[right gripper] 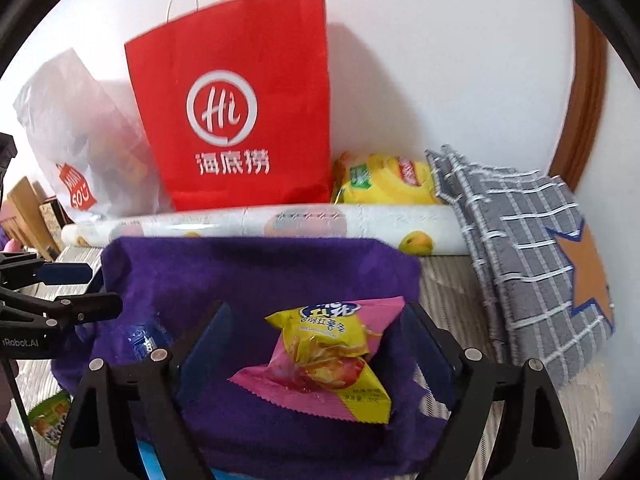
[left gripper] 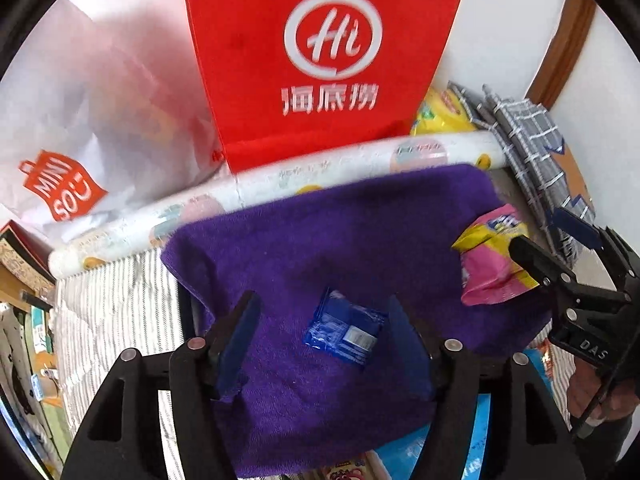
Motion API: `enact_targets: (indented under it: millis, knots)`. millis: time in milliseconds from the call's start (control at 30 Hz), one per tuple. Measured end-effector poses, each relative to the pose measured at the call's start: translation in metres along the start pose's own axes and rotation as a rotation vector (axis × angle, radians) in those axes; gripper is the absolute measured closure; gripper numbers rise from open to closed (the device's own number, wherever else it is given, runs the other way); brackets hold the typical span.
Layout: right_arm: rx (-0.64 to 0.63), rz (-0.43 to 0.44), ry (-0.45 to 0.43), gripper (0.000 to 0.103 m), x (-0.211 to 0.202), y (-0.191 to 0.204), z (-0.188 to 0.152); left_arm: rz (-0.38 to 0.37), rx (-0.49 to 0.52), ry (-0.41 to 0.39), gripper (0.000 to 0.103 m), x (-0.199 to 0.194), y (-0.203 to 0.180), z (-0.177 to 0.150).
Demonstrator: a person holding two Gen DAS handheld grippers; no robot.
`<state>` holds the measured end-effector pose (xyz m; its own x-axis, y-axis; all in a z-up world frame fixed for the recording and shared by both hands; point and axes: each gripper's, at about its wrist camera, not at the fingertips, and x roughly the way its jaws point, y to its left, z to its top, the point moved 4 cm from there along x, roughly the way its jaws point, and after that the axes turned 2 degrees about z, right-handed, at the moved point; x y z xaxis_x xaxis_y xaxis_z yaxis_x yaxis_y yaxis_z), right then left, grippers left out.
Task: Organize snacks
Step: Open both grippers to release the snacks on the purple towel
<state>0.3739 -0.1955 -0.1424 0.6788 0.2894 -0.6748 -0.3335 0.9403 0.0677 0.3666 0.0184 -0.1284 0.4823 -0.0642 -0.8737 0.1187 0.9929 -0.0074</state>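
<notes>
A small blue snack packet (left gripper: 345,333) lies on a purple towel (left gripper: 320,248), between the open fingers of my left gripper (left gripper: 320,328). A pink and yellow snack packet (right gripper: 326,358) lies on the same towel (right gripper: 256,280) between the open fingers of my right gripper (right gripper: 316,340). That packet also shows in the left wrist view (left gripper: 490,258) with the right gripper (left gripper: 560,276) over it. The blue packet shows faintly in the right wrist view (right gripper: 146,340), below the left gripper (right gripper: 68,292).
A red paper bag (right gripper: 240,120) and a white plastic bag (right gripper: 80,140) stand against the wall. A printed roll (right gripper: 280,222), a yellow snack bag (right gripper: 384,180) and a grey checked cloth (right gripper: 528,256) lie behind and right of the towel. A green packet (right gripper: 50,420) lies at lower left.
</notes>
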Motion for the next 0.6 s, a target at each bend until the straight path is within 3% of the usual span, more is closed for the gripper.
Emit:
enact_targets:
  millis: [333, 500, 600]
  knots:
    - [0.050, -0.082, -0.068, 0.016, -0.072, 0.006, -0.016, 0.001, 0.010, -0.092, 0.028, -0.054, -0.018, -0.002]
    - [0.092, -0.136, -0.106, 0.016, -0.103, 0.004, -0.033, -0.033, 0.048, -0.129, 0.026, -0.076, -0.034, -0.004]
    - [0.115, -0.117, -0.088, 0.016, -0.114, 0.002, -0.047, -0.051, 0.055, -0.164, 0.026, -0.090, -0.038, -0.007]
